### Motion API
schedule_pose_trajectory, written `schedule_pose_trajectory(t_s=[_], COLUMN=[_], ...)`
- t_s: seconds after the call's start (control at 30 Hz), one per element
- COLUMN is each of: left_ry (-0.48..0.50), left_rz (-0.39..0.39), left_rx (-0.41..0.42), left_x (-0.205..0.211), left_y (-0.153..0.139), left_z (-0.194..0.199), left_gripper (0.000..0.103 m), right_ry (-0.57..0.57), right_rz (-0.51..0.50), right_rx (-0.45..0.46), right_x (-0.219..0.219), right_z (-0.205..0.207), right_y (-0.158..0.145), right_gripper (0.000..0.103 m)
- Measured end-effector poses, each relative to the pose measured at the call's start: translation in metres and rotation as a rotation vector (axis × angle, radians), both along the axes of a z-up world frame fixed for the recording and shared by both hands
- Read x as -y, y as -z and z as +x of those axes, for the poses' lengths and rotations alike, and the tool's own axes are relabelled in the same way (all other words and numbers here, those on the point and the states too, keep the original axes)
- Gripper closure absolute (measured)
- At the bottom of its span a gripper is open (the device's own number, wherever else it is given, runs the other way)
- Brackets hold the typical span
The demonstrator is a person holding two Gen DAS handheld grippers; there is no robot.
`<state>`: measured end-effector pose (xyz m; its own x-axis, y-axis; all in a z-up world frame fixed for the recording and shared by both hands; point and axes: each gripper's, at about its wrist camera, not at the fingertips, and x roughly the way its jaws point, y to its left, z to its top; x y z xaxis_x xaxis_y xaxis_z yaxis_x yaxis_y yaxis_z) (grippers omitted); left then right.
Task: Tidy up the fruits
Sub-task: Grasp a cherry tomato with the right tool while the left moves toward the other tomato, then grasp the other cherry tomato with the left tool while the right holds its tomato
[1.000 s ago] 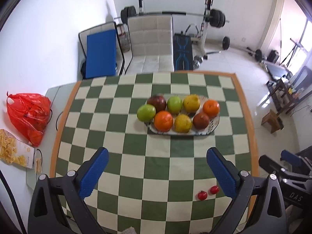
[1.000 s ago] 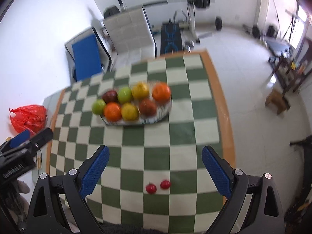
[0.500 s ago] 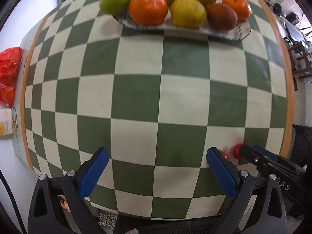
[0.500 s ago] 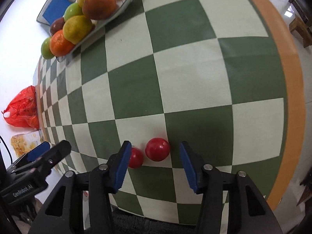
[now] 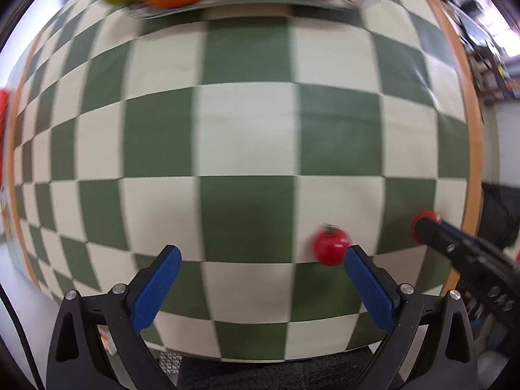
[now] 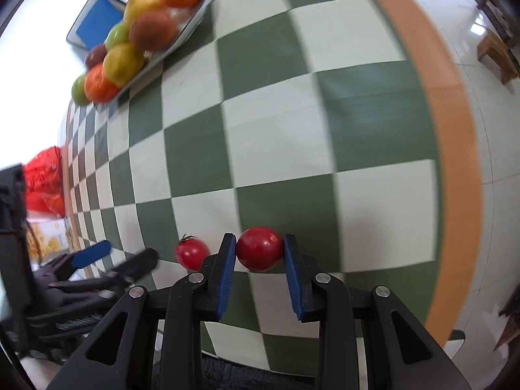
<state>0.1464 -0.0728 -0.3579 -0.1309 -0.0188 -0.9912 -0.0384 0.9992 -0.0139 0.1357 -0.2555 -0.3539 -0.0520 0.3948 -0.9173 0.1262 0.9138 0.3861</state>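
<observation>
Your R tool (image 6: 259, 249) clamps round red cherry tomato (image 6: 259, 248), low over green-white checked worktop (image 6: 292, 123). Your L tool (image 5: 260, 268) spread wide; 2nd stemmed tomato (image 5: 330, 246) just off its R finger.

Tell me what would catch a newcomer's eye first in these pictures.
The right gripper is shut on a red cherry tomato at the near edge of the green-and-cream checkered table. A second cherry tomato lies just to its left. Far across the table sits a plate piled with colourful fruit.
</observation>
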Motion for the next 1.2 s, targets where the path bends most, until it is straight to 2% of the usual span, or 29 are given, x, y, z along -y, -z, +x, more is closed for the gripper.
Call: schedule_pose_trajectory(t_s=[0.07, 0.13, 0.23, 0.37, 0.47, 0.57, 0.67, 0.83, 0.9, 0.97, 1.03, 1.13, 1.2], left_ry=[0.032, 0.05, 0.075, 0.099, 0.108, 0.09, 0.031, -0.051, -0.089, -0.13, -0.151, -0.139, -0.13], left_rz=[-0.005, -0.024, -0.034, -0.055, -0.062, -0.069, -0.106, -0.168, -0.22, -0.286, -0.321, -0.326, -0.319], left_rx=[-0.01, -0.032, -0.024, -0.017, -0.009, 0.005, 0.017, 0.028, 0.018, -0.041, -0.08, -0.11, -0.126], left_x=[0.014, 0.026, 0.038, 0.05, 0.058, 0.056, 0.044, 0.012, -0.001, -0.008, -0.003, 0.004, 0.012], left_y=[0.007, 0.015, 0.019, 0.019, 0.014, 0.011, 0.003, -0.013, -0.013, -0.003, 0.001, 0.012, 0.02], left_z=[-0.002, -0.004, -0.008, -0.012, -0.011, -0.011, -0.012, -0.008, -0.006, -0.008, -0.008, -0.012, 0.002], left_gripper=[0.027, 0.037, 0.043, 0.066, 0.077, 0.079, 0.085, 0.085, 0.083, 0.069, 0.062, 0.062, 0.062], right_ry=[0.014, 0.027, 0.04, 0.041, 0.042, 0.043, 0.046, 0.075, 0.074, 0.071, 0.072, 0.065, 0.061], right_rz=[-0.007, -0.013, -0.018, -0.016, -0.013, -0.007, -0.003, 0.017, 0.023, 0.023, 0.029, 0.022, 0.016], right_rx=[0.005, 0.009, 0.015, 0.023, 0.029, 0.035, 0.045, 0.067, 0.068, 0.065, 0.055, 0.053, 0.05], right_x=[0.011, 0.018, 0.024, 0.037, 0.04, 0.037, 0.035, 0.031, 0.026, 0.023, 0.02, 0.016, 0.016], right_z=[0.001, 0.003, 0.004, 0.005, 0.005, 0.004, 0.007, 0.011, 0.013, 0.013, 0.012, 0.011, 0.011], right_y=[-0.006, -0.01, -0.013, -0.015, -0.017, -0.02, -0.024, -0.034, -0.035, -0.034, -0.032, -0.03, -0.03], right_gripper=[0.071, 0.071, 0.071, 0.071, 0.071, 0.071, 0.071, 0.071, 0.071, 0.071, 0.071, 0.071, 0.071])
